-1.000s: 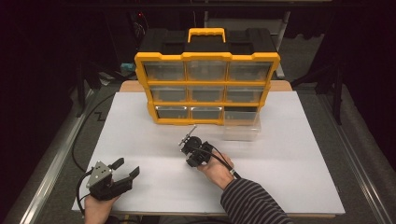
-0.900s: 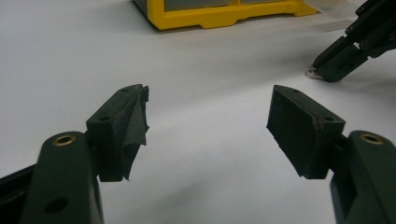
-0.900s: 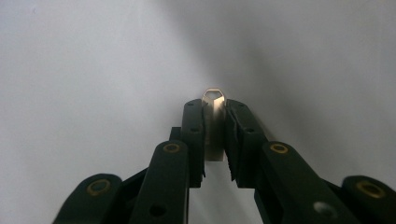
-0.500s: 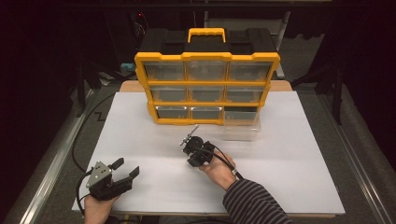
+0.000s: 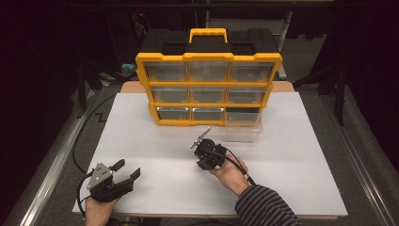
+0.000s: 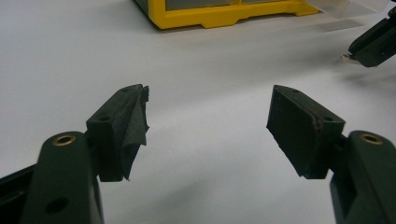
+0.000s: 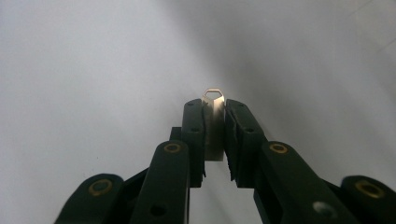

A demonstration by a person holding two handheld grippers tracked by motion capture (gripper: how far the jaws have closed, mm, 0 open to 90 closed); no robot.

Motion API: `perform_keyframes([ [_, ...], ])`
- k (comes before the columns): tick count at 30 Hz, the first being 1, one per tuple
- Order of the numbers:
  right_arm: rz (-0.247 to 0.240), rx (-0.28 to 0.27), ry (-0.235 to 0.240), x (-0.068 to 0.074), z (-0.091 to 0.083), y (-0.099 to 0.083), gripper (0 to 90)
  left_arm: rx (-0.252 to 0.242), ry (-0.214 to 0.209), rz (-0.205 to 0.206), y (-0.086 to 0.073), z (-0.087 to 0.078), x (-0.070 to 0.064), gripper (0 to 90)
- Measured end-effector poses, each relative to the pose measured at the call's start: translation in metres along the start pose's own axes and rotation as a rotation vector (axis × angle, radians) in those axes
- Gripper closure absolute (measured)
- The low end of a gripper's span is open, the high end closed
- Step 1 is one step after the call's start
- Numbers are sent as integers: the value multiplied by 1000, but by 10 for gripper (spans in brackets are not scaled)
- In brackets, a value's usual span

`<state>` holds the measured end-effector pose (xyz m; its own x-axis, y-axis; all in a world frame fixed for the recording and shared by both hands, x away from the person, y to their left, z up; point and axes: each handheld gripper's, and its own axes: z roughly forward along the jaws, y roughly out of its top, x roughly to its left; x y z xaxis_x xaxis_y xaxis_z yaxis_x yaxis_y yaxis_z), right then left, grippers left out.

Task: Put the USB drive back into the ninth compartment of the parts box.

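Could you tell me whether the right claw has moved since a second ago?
No. The right claw, shut on a small metal piece, sits at the same spot in front of the yellow organizer in the high view.

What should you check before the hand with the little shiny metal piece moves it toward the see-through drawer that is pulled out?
1. Metal piece held between the jaws of the right gripper: ok, both pads press on it.
2. How deep the grip is: ok, just its looped end pokes out past the tips.
3. Clear drawer pulled out of the yellow organizer: ok, it sticks out at the bottom right.
4. What is in the drawer: cannot tell.
5. White table between gripper and drawer: ok, bare.
6. Left gripper out of the way: ok, open and near the front left.
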<state>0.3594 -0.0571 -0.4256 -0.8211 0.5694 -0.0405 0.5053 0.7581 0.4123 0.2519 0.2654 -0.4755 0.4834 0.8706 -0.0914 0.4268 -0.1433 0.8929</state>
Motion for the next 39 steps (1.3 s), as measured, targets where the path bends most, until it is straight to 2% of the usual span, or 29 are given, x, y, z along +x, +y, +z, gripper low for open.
perform_keyframes([
  [4,3,-8,-5,-3,-6,-6,796,0,1,-2,0,0,0,294],
  [20,97,-26,-2,-25,-20,-43,797,3,3,5,0,0,0,294],
  [24,99,-25,-10,-30,-22,-49,796,0,2,1,0,0,0,293],
  [39,168,-46,-26,-50,-36,-79,797,1,2,4,0,0,-1,290],
])
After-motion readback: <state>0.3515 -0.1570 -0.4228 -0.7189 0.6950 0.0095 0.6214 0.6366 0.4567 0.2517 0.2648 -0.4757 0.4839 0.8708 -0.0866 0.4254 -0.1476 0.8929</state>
